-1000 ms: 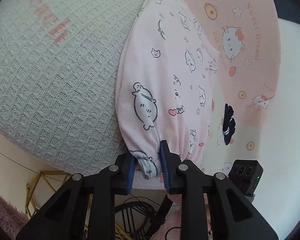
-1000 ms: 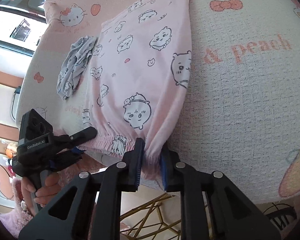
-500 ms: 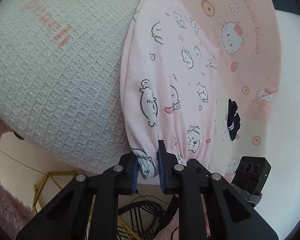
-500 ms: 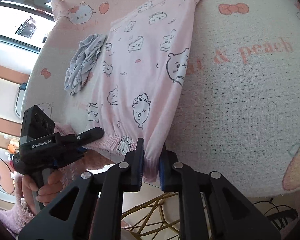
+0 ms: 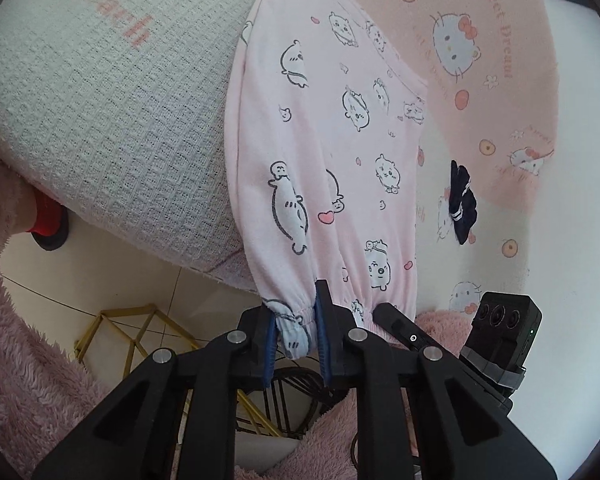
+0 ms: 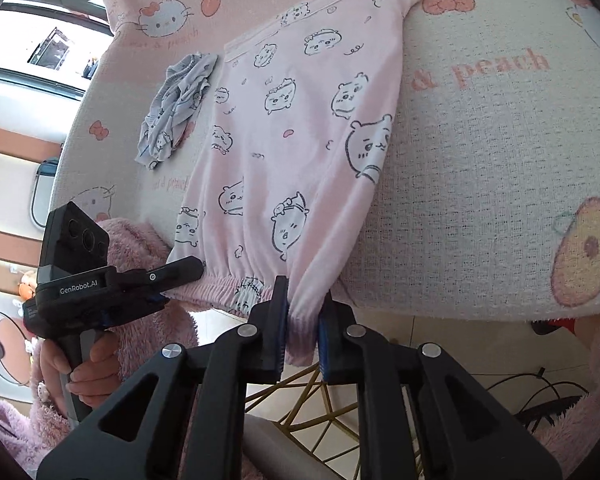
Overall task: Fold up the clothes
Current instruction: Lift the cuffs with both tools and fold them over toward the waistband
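Garment: pink top (image 5: 320, 128), flat on the bedspread (image 5: 112, 120), hem off its near edge.
Left gripper (image 5: 296, 334): we pinch the hem.
Right gripper (image 6: 303, 320): likewise pinching.
Handling: we judge it light, limp; grip hem corners.

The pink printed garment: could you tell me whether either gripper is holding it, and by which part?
Both hold the pink garment by its gathered elastic hem: left gripper at one corner, right gripper at the other.
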Action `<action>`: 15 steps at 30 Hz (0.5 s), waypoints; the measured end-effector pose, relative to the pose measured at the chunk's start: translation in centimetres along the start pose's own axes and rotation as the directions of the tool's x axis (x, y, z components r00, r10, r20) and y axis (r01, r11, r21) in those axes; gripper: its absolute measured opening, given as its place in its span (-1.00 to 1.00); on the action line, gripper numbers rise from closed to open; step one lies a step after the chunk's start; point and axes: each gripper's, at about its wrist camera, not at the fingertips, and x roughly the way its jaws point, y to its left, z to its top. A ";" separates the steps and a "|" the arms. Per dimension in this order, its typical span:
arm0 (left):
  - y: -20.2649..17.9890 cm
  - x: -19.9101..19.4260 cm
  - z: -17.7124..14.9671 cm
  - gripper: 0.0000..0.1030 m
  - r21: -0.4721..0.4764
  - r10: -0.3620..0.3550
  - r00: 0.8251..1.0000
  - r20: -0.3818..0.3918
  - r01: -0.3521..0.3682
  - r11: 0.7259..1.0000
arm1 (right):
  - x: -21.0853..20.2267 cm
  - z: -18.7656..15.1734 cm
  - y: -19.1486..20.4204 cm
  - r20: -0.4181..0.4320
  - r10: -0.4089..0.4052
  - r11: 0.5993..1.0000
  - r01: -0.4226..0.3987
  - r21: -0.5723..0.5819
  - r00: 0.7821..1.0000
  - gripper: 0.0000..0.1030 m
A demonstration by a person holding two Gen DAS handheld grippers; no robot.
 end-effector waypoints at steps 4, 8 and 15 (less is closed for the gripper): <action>-1.3 -1.2 1.9 -0.67 0.037 -0.006 1.000 0.007 0.006 0.999 | -1.2 1.7 1.2 0.028 0.053 0.999 -0.053 -0.012 0.998 -0.78; -3.0 -2.0 5.5 -0.66 0.065 -0.028 1.000 0.012 0.027 0.998 | -1.8 5.7 2.6 0.079 0.091 0.996 -0.090 -0.015 0.993 -0.77; -4.9 -2.0 13.6 -0.06 0.013 -0.163 0.980 0.111 0.163 0.987 | -1.5 13.8 2.9 0.186 0.057 0.997 -0.065 0.040 0.981 -0.59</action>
